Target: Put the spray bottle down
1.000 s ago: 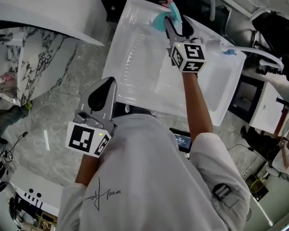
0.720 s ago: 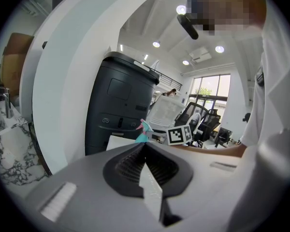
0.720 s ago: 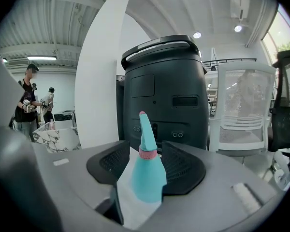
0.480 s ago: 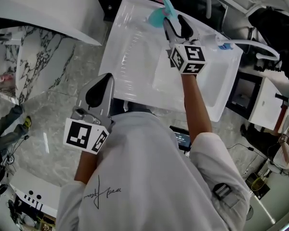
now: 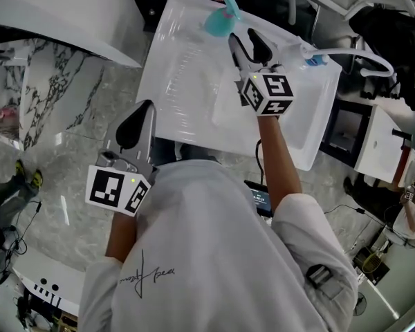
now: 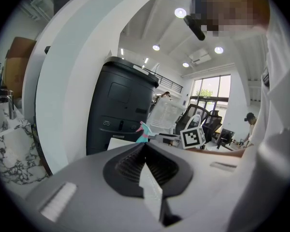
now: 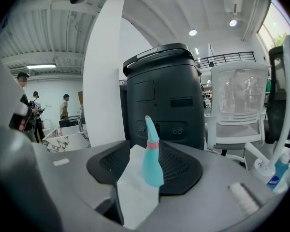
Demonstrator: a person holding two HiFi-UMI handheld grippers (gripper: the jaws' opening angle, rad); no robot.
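The teal spray bottle (image 5: pixel 217 21) with a pink nozzle stands upright near the far edge of the white table (image 5: pixel 187 95). My right gripper (image 5: pixel 242 37) reaches out over the table, just behind the bottle. In the right gripper view the bottle (image 7: pixel 152 161) rises between the jaws of the right gripper (image 7: pixel 142 149). It sits against the right pad, and a white gap shows on its left, so the jaws stand open. The bottle's base is hidden. My left gripper (image 5: pixel 142 111) hangs shut and empty off the table's near left side, and the left gripper (image 6: pixel 146 146) points towards the bottle (image 6: pixel 143 132).
A large black machine (image 7: pixel 164 95) stands beyond the table. A small blue-capped bottle (image 5: pixel 317 61) is at the table's far right, by white tubing. A marble counter (image 5: pixel 48 95) lies to the left, and white chairs (image 7: pixel 237 105) to the right. People stand far off (image 7: pixel 65 108).
The right gripper has carried the bottle farther towards the table's far left edge, and its jaws now stand apart. The left gripper has sunk a little lower and to the left.
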